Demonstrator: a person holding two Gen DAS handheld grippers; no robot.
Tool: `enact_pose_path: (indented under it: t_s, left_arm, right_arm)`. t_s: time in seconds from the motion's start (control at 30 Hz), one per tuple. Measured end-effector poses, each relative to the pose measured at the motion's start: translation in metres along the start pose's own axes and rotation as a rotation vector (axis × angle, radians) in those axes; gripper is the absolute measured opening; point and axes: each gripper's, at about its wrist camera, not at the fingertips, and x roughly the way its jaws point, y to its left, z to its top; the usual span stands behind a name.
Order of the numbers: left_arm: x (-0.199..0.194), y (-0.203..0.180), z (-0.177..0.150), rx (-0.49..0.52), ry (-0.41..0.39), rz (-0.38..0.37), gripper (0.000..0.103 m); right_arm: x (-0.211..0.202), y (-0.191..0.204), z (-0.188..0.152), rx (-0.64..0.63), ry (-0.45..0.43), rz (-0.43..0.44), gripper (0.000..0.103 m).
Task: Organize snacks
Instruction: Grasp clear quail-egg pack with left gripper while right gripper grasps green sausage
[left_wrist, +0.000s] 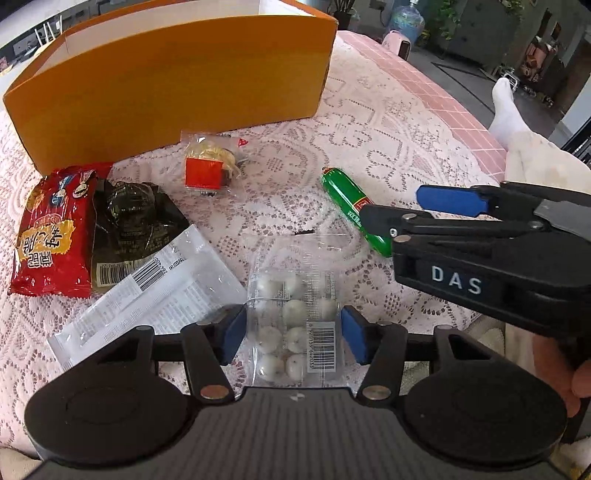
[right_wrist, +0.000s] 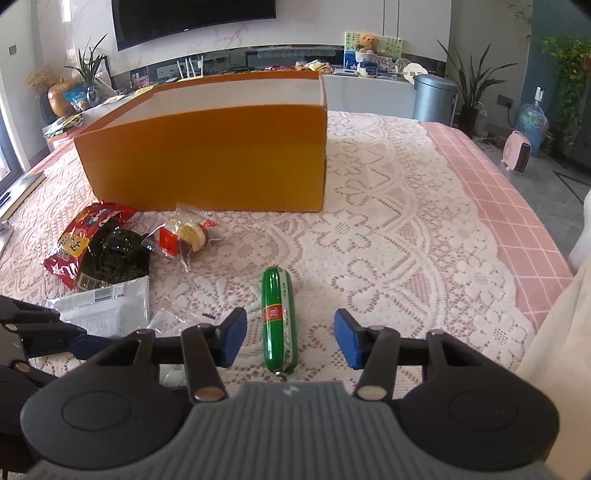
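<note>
Bright daylight filling both views, soft shadow lying at the foot of the orange box (right_wrist: 207, 162), glare glinting off the clear wrapper (left_wrist: 295, 314) at lower centre, fisheye bending straight edges toward the corners, slight softness blurring the far background.

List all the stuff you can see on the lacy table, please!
Orange cardboard box: one, orange, far side.
Red crinkly snack packet: one, red, left.
Dark foil packet: one, black, overlapping the red packet.
White flat packet: one, white, front left.
Clear wrapped cake with red label: one, by box.
Clear bag of white balls: one, between left gripper pads.
Green sausage: one, green, between right gripper pads, untouched.
</note>
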Motion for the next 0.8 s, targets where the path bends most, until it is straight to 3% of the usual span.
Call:
enact_pose_path:
  t_s: [0.27,0.5,0.8]
  left_arm:
    - [-0.020,0.012,0.004,-0.044,-0.027,-0.021,0.061]
    - [-0.037,0.039,0.010,-0.137,-0.113,-0.006,0.061]
    - [-0.036,0.060,0.013,-0.194,-0.119,-0.028,0.061]
  right_arm:
    - [0.009,-0.003,0.003,0.027,0.016,-0.005,0.050]
    - [0.021,0.002,0.005,0.008,0.042,-0.020,0.041]
    - [0.040,0.010,0.007,-0.022,0.076,-0.033,0.027]
